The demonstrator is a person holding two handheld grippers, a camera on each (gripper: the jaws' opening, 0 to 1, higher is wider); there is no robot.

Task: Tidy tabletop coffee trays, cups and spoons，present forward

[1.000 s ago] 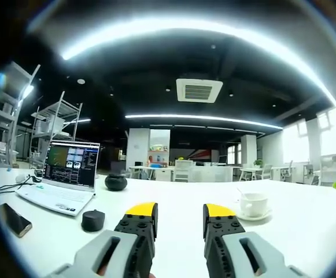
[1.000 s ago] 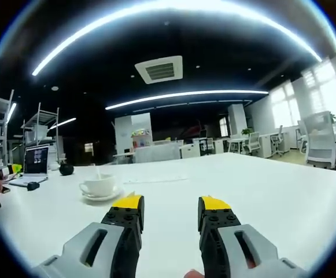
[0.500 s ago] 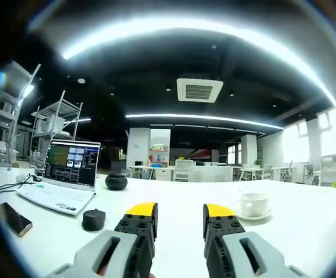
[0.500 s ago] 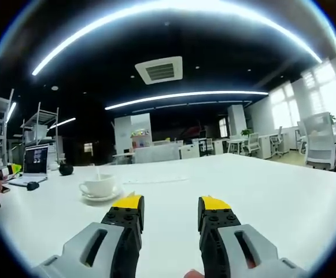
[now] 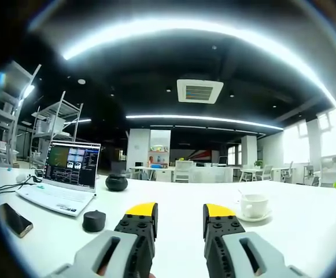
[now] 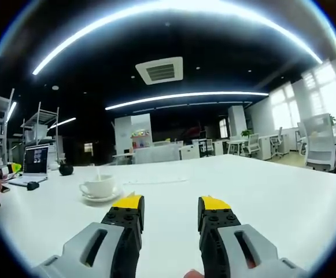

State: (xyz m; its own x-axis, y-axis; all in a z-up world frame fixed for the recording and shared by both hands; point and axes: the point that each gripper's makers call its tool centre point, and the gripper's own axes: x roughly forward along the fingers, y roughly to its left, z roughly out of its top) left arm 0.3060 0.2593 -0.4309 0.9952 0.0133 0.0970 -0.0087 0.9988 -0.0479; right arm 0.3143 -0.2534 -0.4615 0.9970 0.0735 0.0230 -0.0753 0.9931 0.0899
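Observation:
A white coffee cup (image 5: 253,204) stands on a white saucer (image 5: 252,216) on the white table, right of my left gripper (image 5: 180,213) and a little beyond it. A thin spoon handle sticks up from the cup. The same cup (image 6: 99,186) on its saucer (image 6: 101,197) lies left of my right gripper (image 6: 172,205) in the right gripper view. Both grippers hover low over the table, open, with nothing between their yellow-tipped jaws.
An open laptop (image 5: 63,176) sits at the left with a phone (image 5: 14,220), a small black puck (image 5: 93,220) and a round black object (image 5: 116,182) near it. The laptop (image 6: 33,163) appears far left in the right gripper view. White tabletop (image 6: 260,197) stretches right.

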